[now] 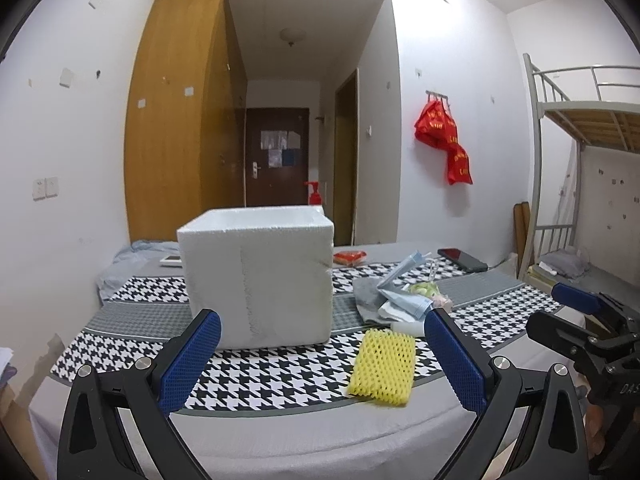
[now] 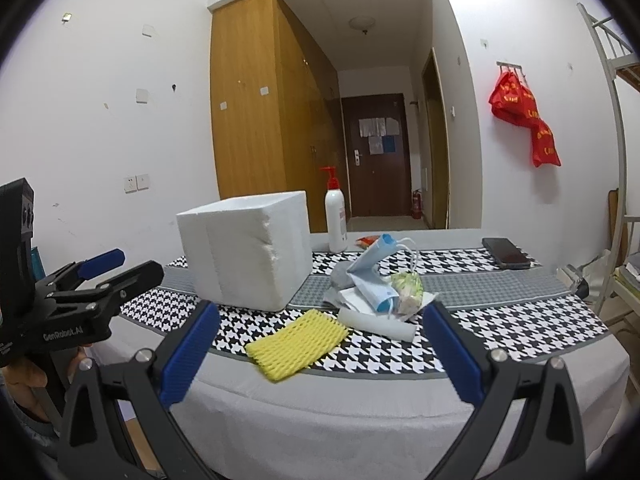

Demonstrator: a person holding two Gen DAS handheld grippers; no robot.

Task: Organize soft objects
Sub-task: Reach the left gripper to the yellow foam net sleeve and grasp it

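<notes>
A white foam box (image 1: 260, 276) (image 2: 244, 252) stands on the table with the houndstooth cloth (image 1: 260, 376) (image 2: 520, 328). A yellow foam net sleeve (image 1: 382, 368) (image 2: 296, 344) lies in front of it to the right. Behind the sleeve is a pile of soft things: blue face masks (image 1: 404, 284) (image 2: 372, 276), a grey cloth (image 1: 366, 294), a green-white packet (image 2: 408, 288) and a white foam roll (image 2: 376, 322). My left gripper (image 1: 322, 344) is open and empty before the box. My right gripper (image 2: 320, 332) is open and empty, facing the sleeve and pile.
A white pump bottle with a red top (image 2: 335, 216) stands behind the box. A black phone (image 1: 462, 259) (image 2: 506, 253) lies at the far right of the table, a red packet (image 1: 350, 257) behind the pile. A metal bunk bed (image 1: 568, 152) stands to the right.
</notes>
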